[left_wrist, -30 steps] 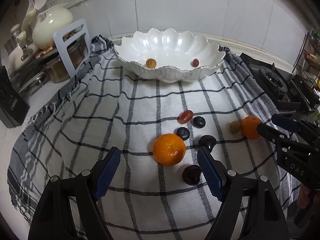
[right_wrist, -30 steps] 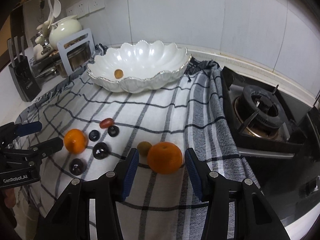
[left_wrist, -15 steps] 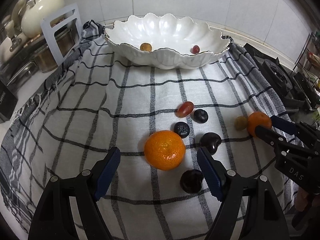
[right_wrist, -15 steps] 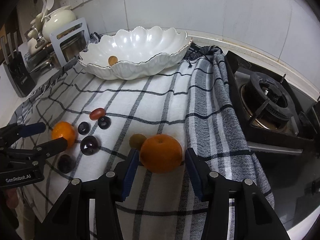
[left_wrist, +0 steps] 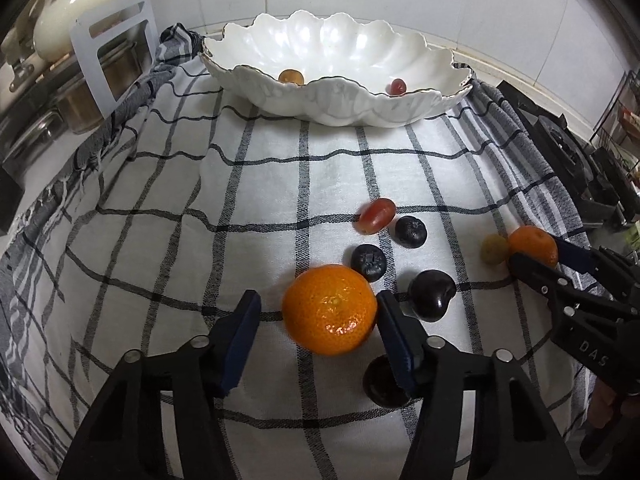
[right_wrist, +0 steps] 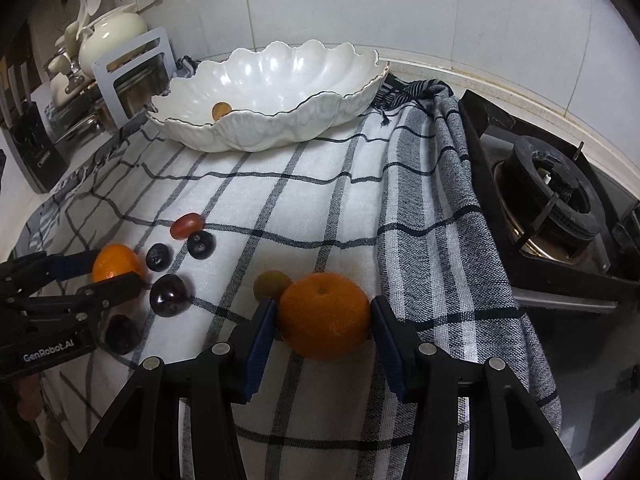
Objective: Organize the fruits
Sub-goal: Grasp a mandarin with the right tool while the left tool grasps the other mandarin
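My left gripper (left_wrist: 318,312) is open around a mandarin (left_wrist: 330,314) on the checked cloth; its right pad touches the fruit, the left pad stands apart. My right gripper (right_wrist: 324,316) brackets a second mandarin (right_wrist: 324,316), both pads against its sides; it rests on the cloth. A white scalloped bowl (left_wrist: 344,108) at the back holds a yellow-brown grape (left_wrist: 291,76) and a red grape (left_wrist: 397,86). Loose on the cloth: a red grape (left_wrist: 376,216), two blueberries (left_wrist: 411,231) (left_wrist: 369,262), dark cherries (left_wrist: 432,301), a green grape (left_wrist: 494,249).
The checked cloth (left_wrist: 240,200) covers the counter. A gas stove (right_wrist: 552,208) lies to the right. Steel pots, a grey stand (right_wrist: 132,76) and a cream teapot (right_wrist: 112,38) crowd the back left. A knife block (right_wrist: 36,152) stands at the far left.
Both grippers have moved forward and down onto their mandarins. The right jaws have narrowed until the pads meet the fruit. The left jaws have narrowed a little.
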Motion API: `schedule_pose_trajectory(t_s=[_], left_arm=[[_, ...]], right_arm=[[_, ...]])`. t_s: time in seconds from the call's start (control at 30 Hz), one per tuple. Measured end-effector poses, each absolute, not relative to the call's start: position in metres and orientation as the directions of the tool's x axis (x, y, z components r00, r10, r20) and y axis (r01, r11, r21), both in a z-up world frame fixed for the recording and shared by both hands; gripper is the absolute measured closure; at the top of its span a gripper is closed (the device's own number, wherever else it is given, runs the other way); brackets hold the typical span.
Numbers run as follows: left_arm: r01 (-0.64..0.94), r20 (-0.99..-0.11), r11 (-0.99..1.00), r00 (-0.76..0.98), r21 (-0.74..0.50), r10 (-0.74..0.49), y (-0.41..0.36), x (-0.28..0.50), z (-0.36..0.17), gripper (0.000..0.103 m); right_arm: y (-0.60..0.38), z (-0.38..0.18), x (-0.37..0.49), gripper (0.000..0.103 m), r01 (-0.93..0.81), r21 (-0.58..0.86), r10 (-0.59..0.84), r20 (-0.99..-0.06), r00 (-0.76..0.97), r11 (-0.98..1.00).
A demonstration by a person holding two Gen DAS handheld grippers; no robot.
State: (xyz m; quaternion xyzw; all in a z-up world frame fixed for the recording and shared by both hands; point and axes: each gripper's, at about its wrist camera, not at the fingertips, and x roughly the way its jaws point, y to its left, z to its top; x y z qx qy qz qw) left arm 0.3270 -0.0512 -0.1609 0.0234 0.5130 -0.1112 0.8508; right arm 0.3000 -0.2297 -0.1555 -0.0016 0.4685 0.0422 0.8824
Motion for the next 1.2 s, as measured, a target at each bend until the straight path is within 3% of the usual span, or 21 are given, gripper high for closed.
schedule_pose_trajectory(t_s=[0.07, 0.57, 1.2], left_arm=[[0.219, -0.879, 0.970, 0.438, -0.101, -0.190, -0.051, 0.327, -0.161, 0.057], [0.226, -0.851, 0.971, 0.493, -0.078, -0.183, -0.049, 0.315, -0.145, 0.059], [0.248, -0.755, 0.966, 0.618, -0.075, -0.217, -0.053, 0.295, -0.089, 0.059]], right_arm=[[-0.230, -0.156, 0.300, 0.054, -0.073, 0.038, 0.072, -0.830, 0.553, 0.997], [-0.230, -0.145, 0.287, 0.056, -0.063, 0.044, 0.072, -0.808, 0.585, 0.997], [-0.223, -0.089, 0.270, 0.056, -0.065, 0.067, 0.094, -0.696, 0.712, 0.996]])
